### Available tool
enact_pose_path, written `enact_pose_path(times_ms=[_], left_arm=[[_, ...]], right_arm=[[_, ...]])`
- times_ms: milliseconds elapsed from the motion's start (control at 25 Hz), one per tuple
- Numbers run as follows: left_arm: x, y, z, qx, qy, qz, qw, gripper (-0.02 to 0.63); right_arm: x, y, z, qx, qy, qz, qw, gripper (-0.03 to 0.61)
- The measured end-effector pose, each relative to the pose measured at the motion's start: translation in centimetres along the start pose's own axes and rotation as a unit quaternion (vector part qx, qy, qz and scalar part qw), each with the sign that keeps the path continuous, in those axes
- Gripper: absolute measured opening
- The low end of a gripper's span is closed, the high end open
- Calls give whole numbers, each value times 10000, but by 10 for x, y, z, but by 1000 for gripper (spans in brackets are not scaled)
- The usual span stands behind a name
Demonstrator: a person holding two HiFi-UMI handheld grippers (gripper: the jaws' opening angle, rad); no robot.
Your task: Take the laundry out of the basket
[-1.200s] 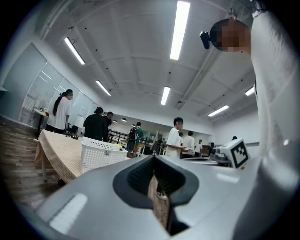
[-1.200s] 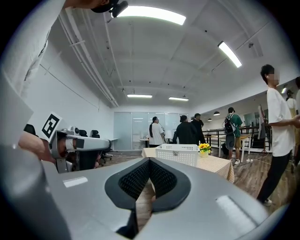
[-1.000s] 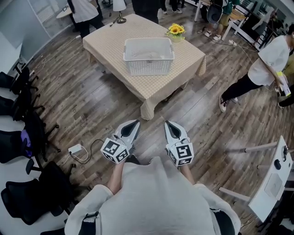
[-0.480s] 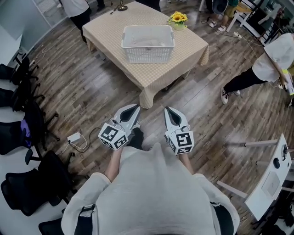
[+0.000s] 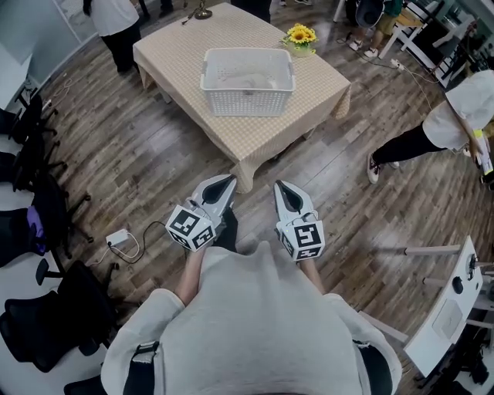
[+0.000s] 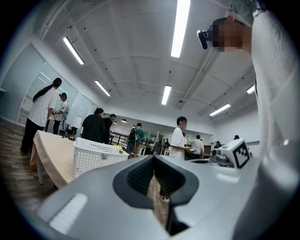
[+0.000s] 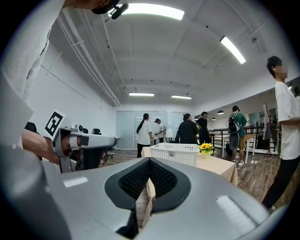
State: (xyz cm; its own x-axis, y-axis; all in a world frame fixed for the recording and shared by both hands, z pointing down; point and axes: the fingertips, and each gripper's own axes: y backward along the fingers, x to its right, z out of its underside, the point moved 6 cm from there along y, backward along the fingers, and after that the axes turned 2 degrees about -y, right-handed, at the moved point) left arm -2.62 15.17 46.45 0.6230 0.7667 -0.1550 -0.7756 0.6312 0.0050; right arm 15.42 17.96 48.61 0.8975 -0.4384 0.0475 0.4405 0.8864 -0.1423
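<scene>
- Wood-plank floor (image 5: 154,170) across an open room; black office chairs (image 5: 46,216) stand along the left edge, and a cable with a white adapter (image 5: 120,238) lies on the boards near them.
- Low surface (image 5: 185,54) under a beige checked cloth stands ahead of the person and well apart from both tongs.
- White lattice basket (image 5: 247,96) sits upright near the middle of the surface. Pale laundry (image 5: 243,75) lies inside it; folds too faint to tell items apart.
- Yellow flowers (image 5: 299,35) stand just beside the basket's far right corner; a small lamp (image 5: 202,11) is at the far edge of the surface.
- Left tongs (image 5: 225,182) are held at waist level over the floor and point toward the surface. Left gripper view: jaws closed together, nothing gripped, basket off to the left.
- Right tongs (image 5: 282,187) are alongside, apart from the left pair. Right gripper view: jaws closed tip to tip, empty; basket and flowers beyond them.
- Bystander in a white shirt (image 5: 463,108) is on the floor at right; others stand behind the surface.
</scene>
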Motion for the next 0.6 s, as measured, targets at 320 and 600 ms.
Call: enact_pose_path(times_ms=[320,600], left_arm=[[-78,-53,-1,-49,64,119,9999,8],[-173,-95,-26,-40,63,182,9998,8]], right_arm=[[33,-84,-12,-32,57,153,9999,-1],[53,-180,-40,-85,123,282,9995,-1]])
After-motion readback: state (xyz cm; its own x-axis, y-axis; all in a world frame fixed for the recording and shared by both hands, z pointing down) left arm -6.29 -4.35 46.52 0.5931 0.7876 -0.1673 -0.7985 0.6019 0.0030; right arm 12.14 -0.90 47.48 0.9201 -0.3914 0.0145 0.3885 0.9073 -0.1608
